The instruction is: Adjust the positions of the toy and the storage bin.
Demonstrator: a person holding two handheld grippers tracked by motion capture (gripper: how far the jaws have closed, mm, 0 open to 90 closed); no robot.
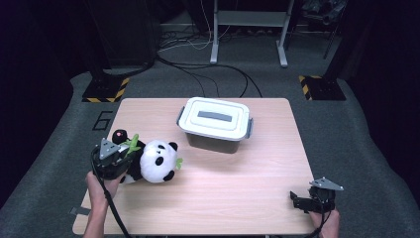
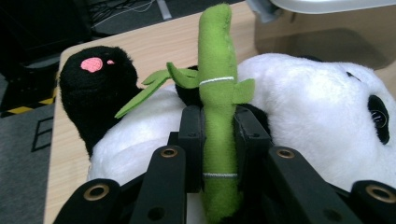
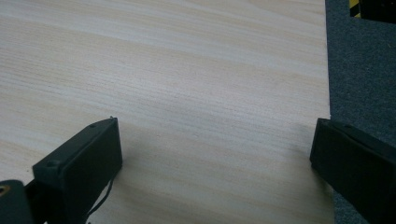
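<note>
Clearly the left gripper [image 2: 218, 140] clamps the panda's green bamboo stalk [image 2: 215, 93] between its jaws

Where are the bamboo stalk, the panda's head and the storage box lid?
bamboo stalk [image 2: 217, 93]: left gripper view, on the green stem above the jaws clamped on it.
panda's head [image 1: 158, 159]: high view, on the white face.
storage box lid [image 1: 215, 117]: high view, on the grey handle strip in the lid's middle.
</note>
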